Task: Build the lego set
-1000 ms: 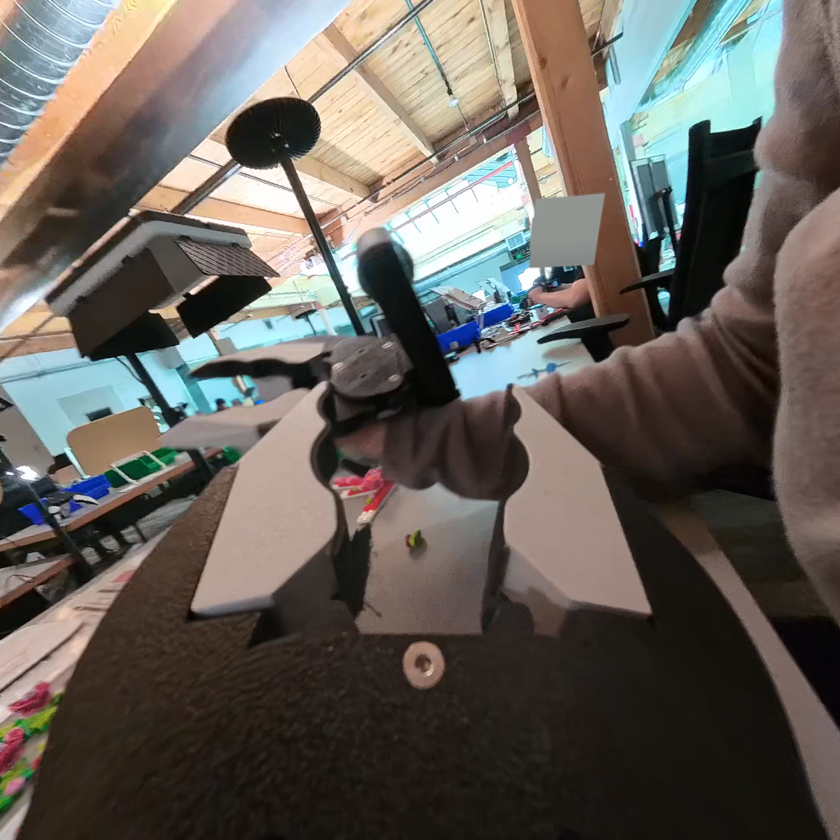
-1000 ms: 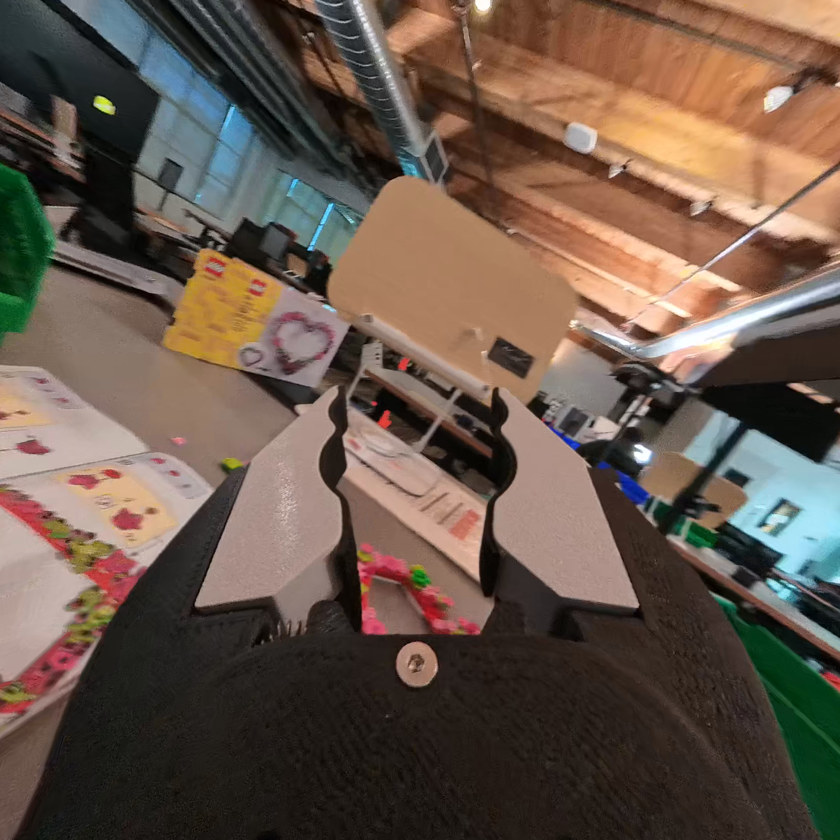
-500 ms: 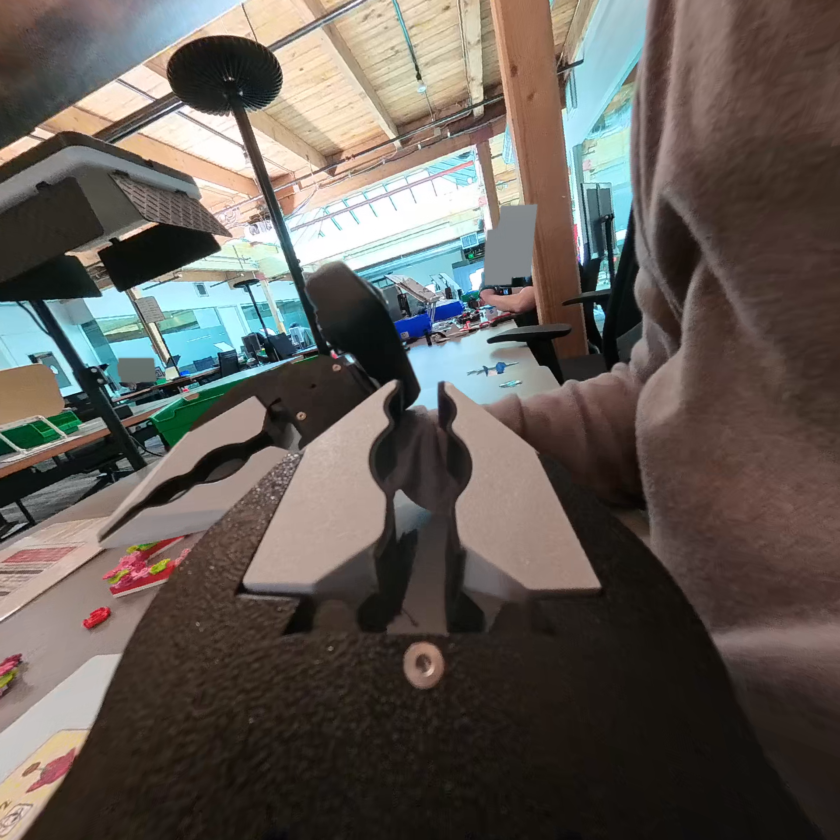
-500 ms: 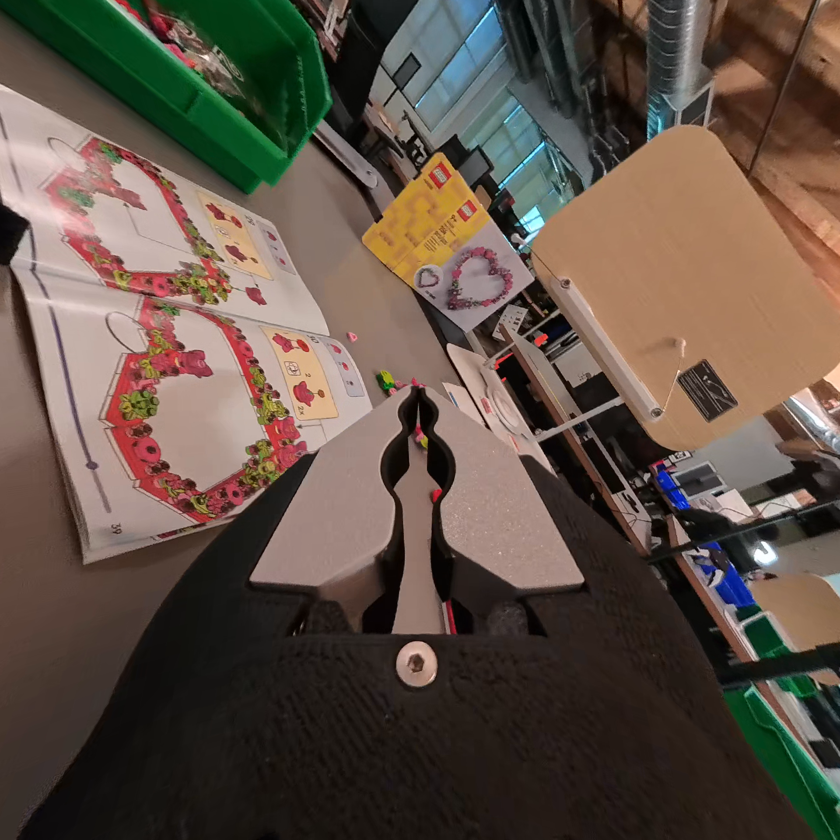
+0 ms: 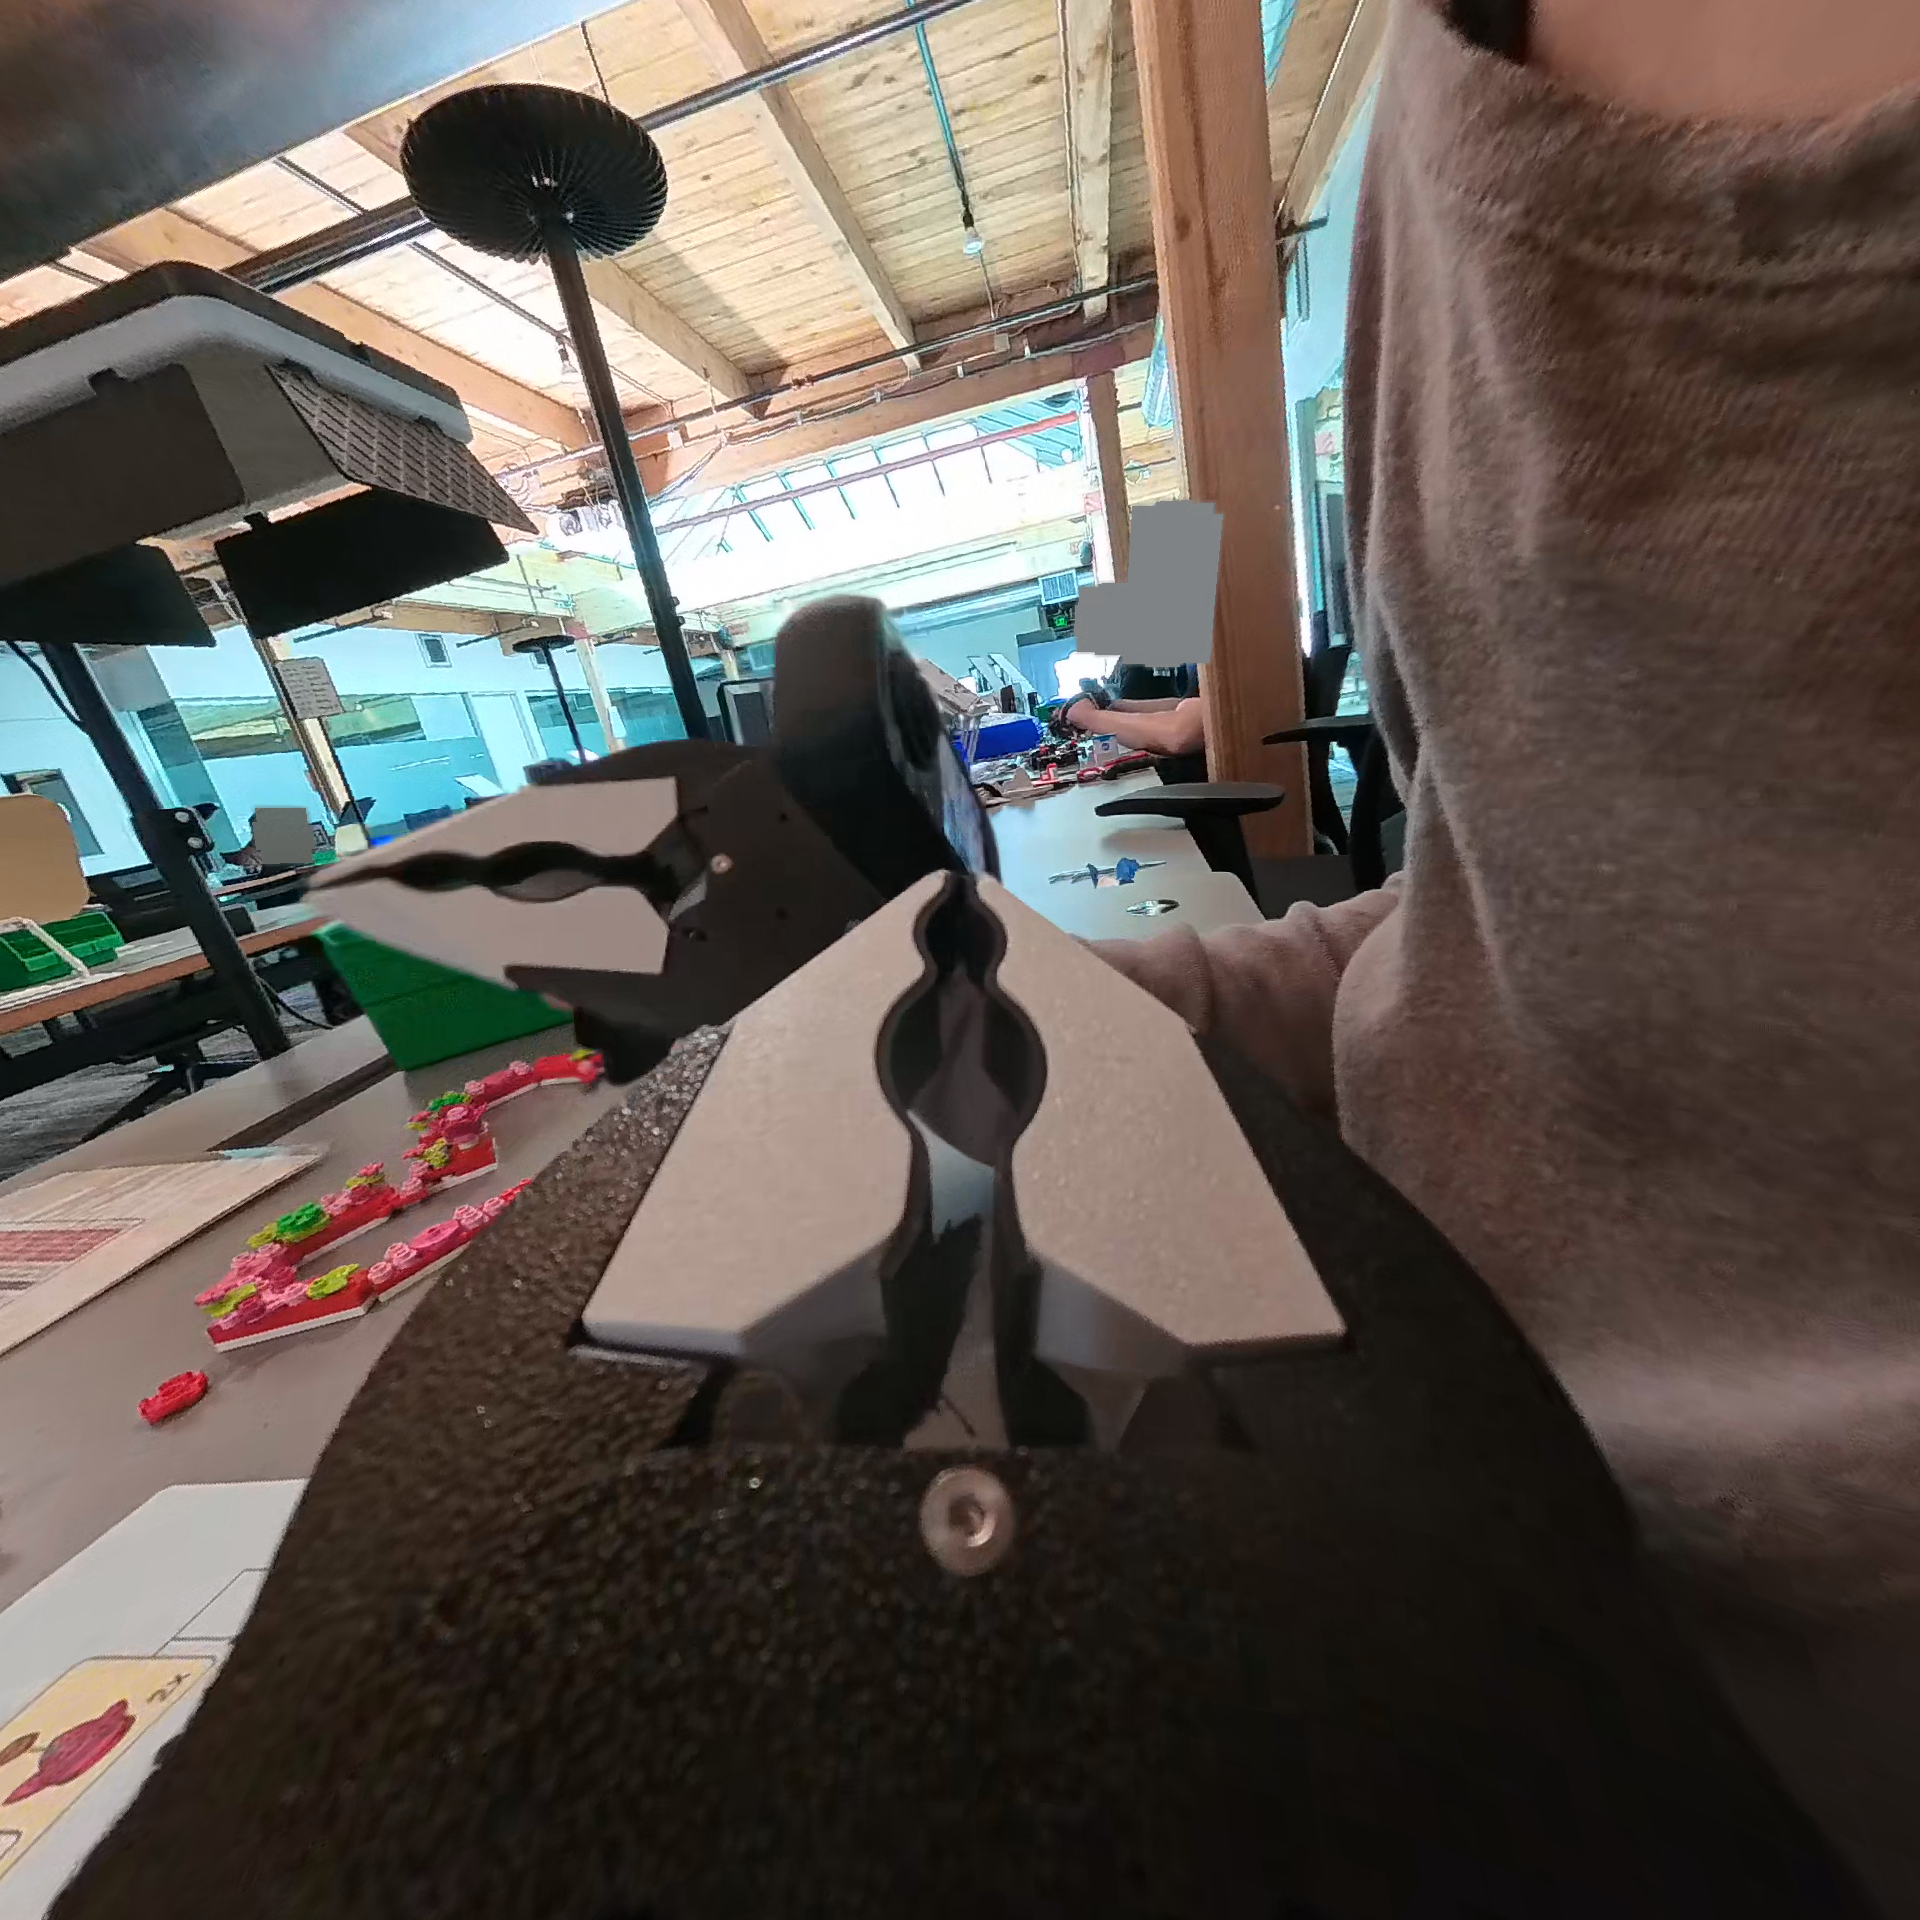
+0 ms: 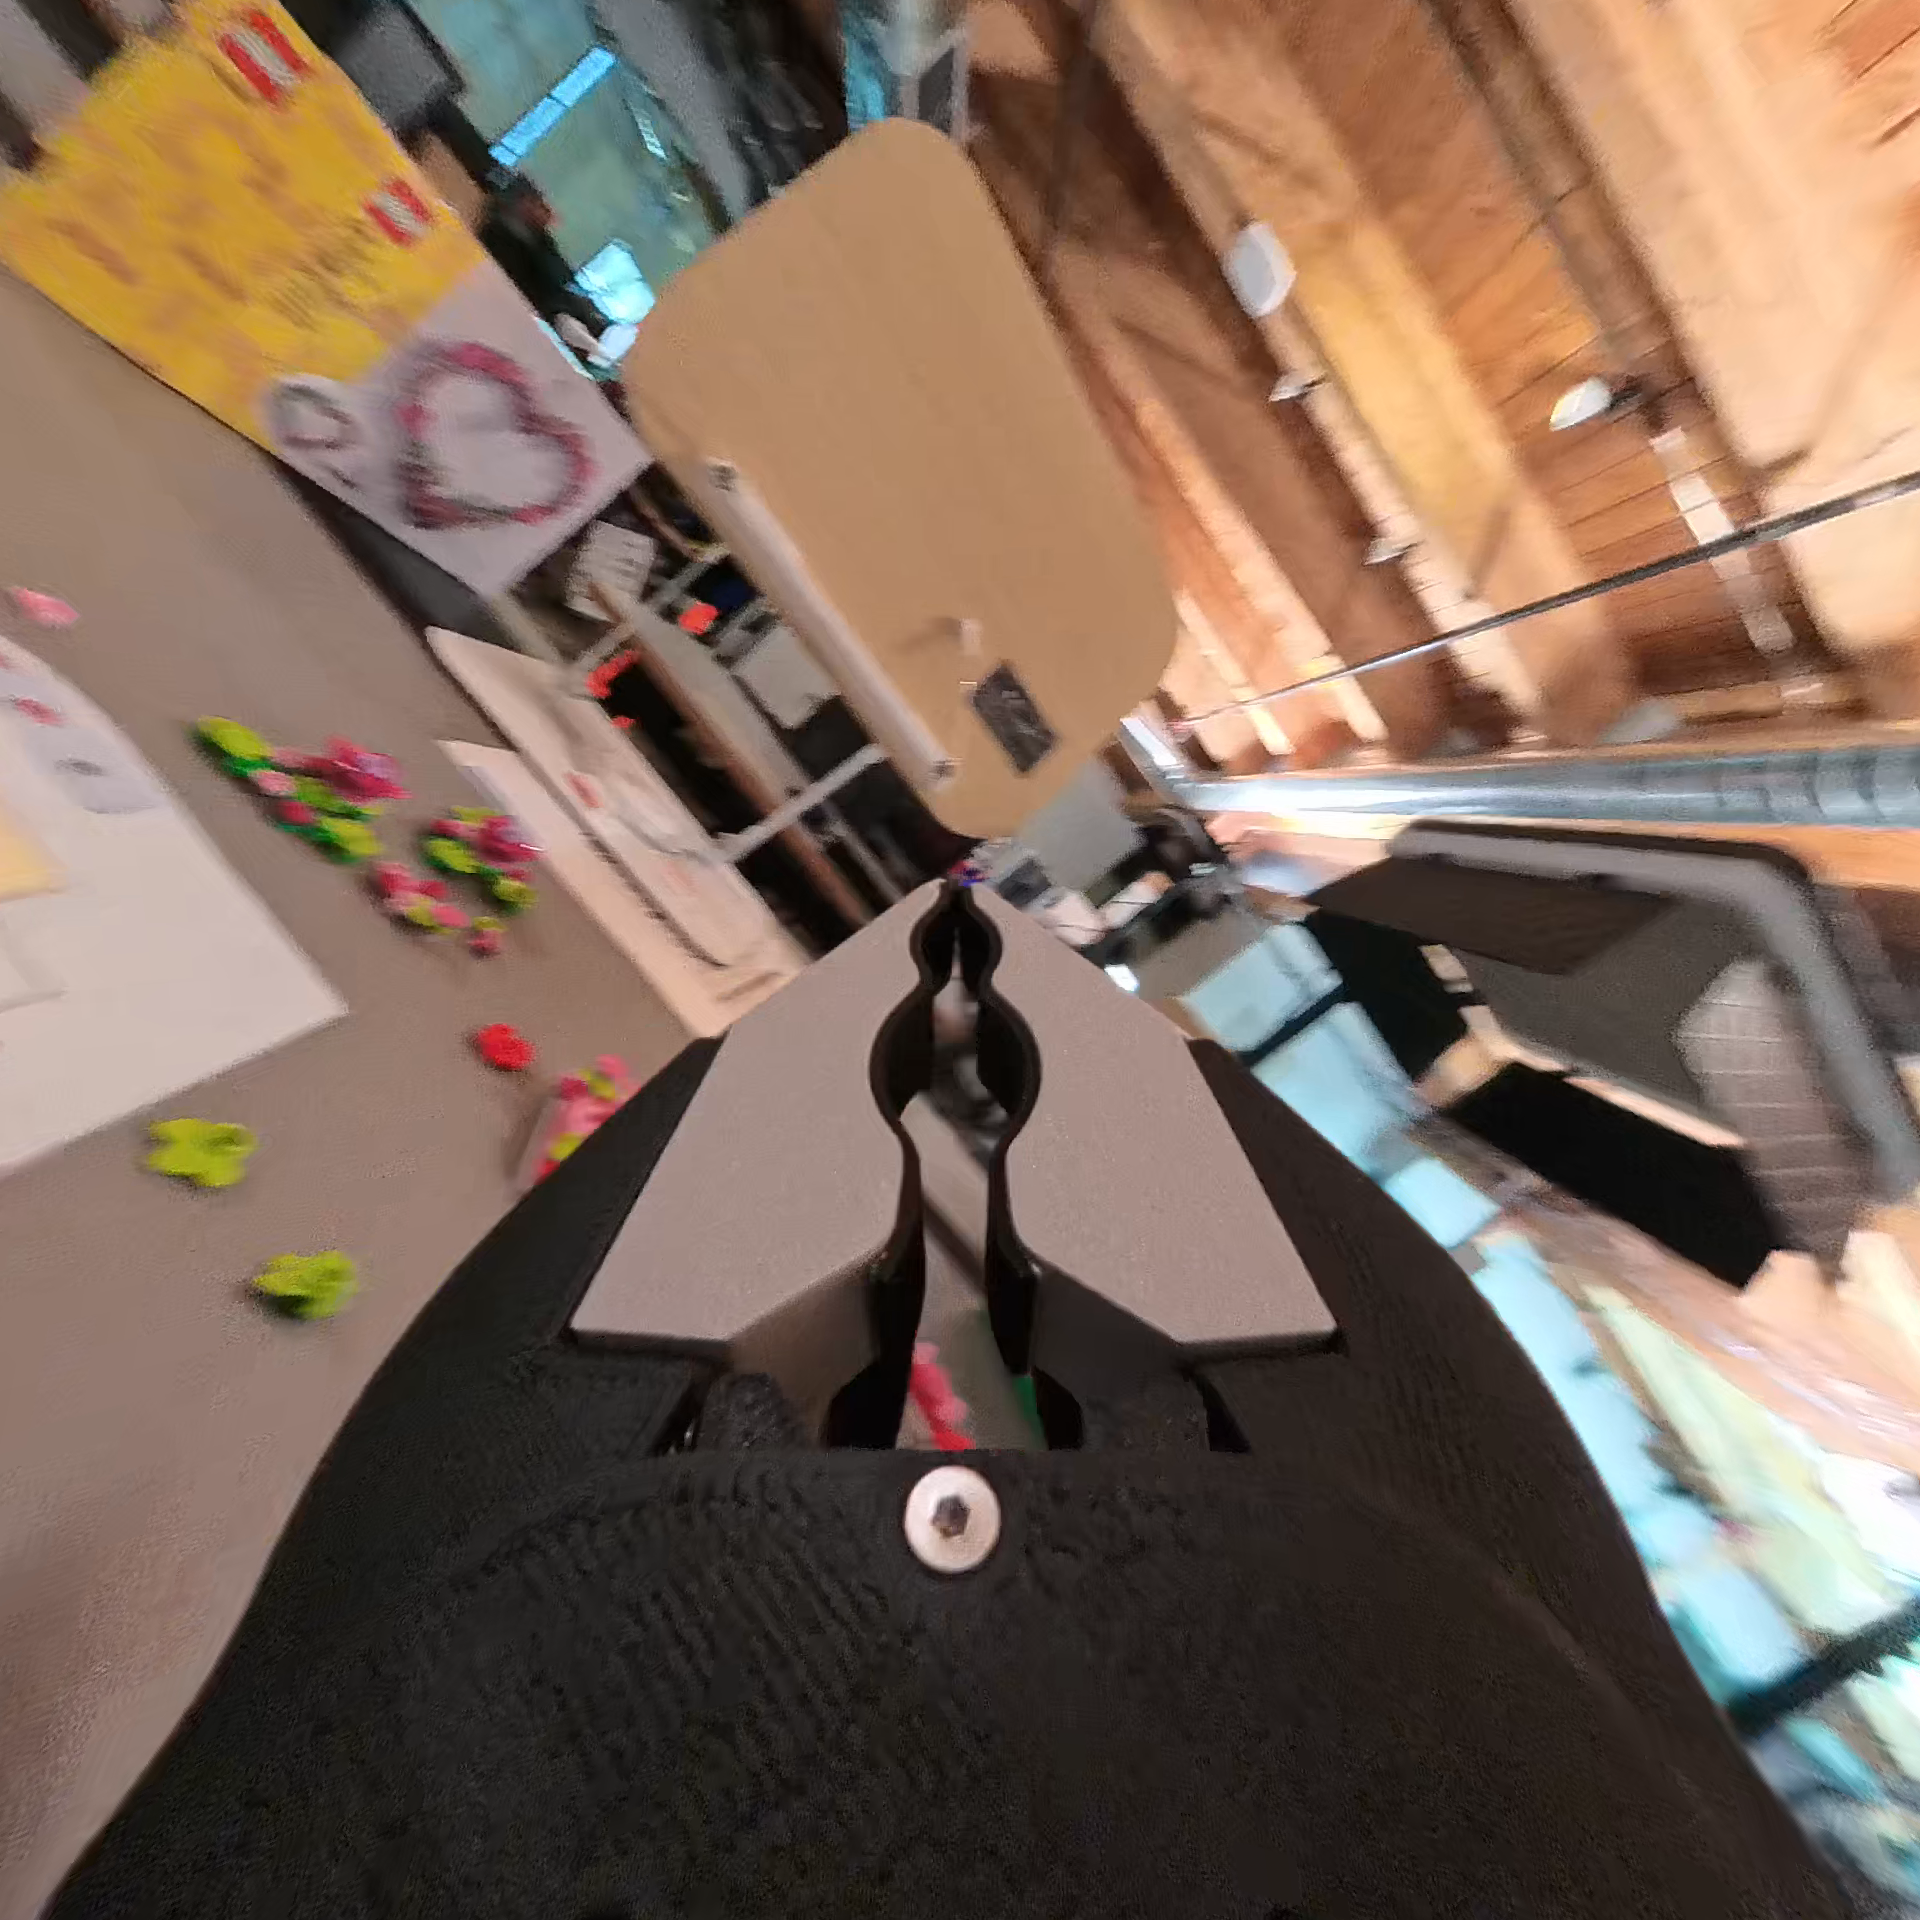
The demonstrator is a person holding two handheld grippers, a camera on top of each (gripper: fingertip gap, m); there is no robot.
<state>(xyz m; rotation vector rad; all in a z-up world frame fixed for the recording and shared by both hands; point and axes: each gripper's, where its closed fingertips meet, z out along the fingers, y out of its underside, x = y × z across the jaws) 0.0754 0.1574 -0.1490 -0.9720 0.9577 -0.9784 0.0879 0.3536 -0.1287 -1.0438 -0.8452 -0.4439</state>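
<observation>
The partly built lego piece [image 5: 343, 1236], a curved red strip with pink and green flowers, lies on the grey table [image 5: 94, 1382] left of my left gripper. My left gripper [image 5: 961, 883] is shut with nothing between its fingers and is raised above the table. My right gripper [image 5: 343, 883] shows beyond it, also shut and empty, above the build. In the blurred right wrist view my right gripper [image 6: 961, 894] is shut. Loose green flower pieces [image 6: 197, 1151], a red piece [image 6: 504, 1046] and small flower clusters [image 6: 478, 852] lie on the table to its left.
A loose red piece [image 5: 174, 1395] and the open instruction booklet [image 5: 104, 1662] lie at the near left. A green bin [image 5: 436, 997] stands behind the build. The yellow set box [image 6: 208, 229] is at the far end. The person's sleeve and torso [image 5: 1610, 935] fill the right.
Both grippers were open a second ago and have closed. The right gripper has swung left across the table and rolled; the left view has turned toward the build.
</observation>
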